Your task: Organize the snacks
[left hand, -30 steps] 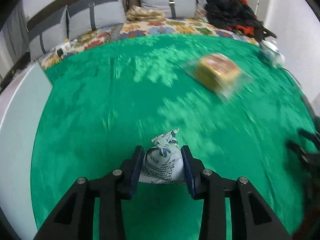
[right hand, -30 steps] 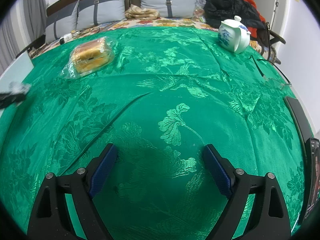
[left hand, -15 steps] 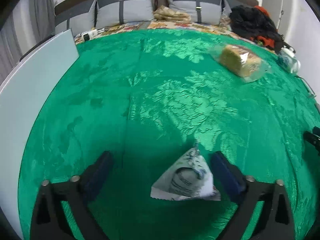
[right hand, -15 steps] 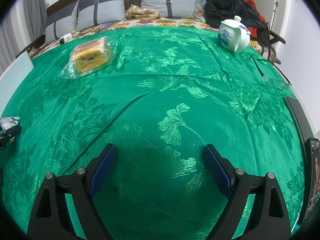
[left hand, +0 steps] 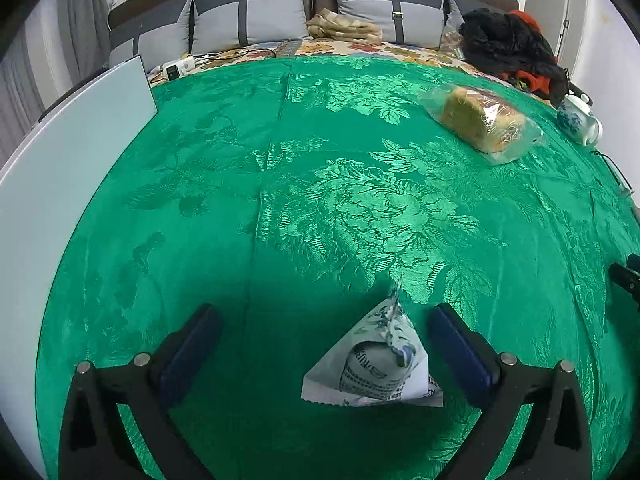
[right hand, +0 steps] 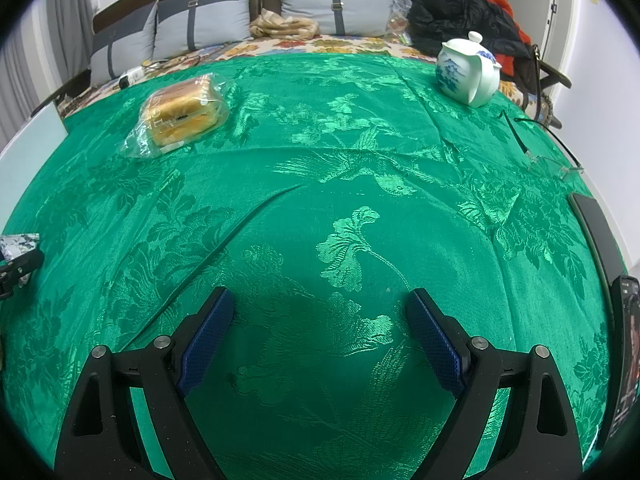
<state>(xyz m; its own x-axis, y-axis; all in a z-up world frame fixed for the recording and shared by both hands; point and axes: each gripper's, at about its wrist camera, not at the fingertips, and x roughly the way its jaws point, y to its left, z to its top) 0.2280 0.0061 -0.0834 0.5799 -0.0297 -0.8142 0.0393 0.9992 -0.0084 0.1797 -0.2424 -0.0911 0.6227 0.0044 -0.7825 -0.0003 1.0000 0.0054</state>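
1. Two grippers stand over a green brocade tablecloth. The left gripper has its jaws spread wide, having just been opening; the small white snack packet lies on the cloth between them, nearer the right-hand pad, with neither pad pressing on it.
2. Left edge, left wrist view: a pale flat panel borders the cloth. Bare cloth runs from this panel across to the packet, unobstructed.
3. Centre: the cloth ahead of the left gripper is bare up to the far edge, where grey cushions and a floral cover sit behind it.
4. Right of centre, left wrist view: a bagged loaf of bread lies far out on the cloth, well apart from the packet. A white-and-blue teapot stands near the right rim, partly cut off by lens distortion.
5. The right gripper is spread wide with nothing between its pads, only bare cloth.
6. Right wrist view, left margin: part of the packet and a dark piece of the left gripper are cut off by the frame edge.
7. Right wrist view, right side: clear-framed glasses lie near the cloth edge. A phone at the rim is partly cut off; its screen is too distorted to read.
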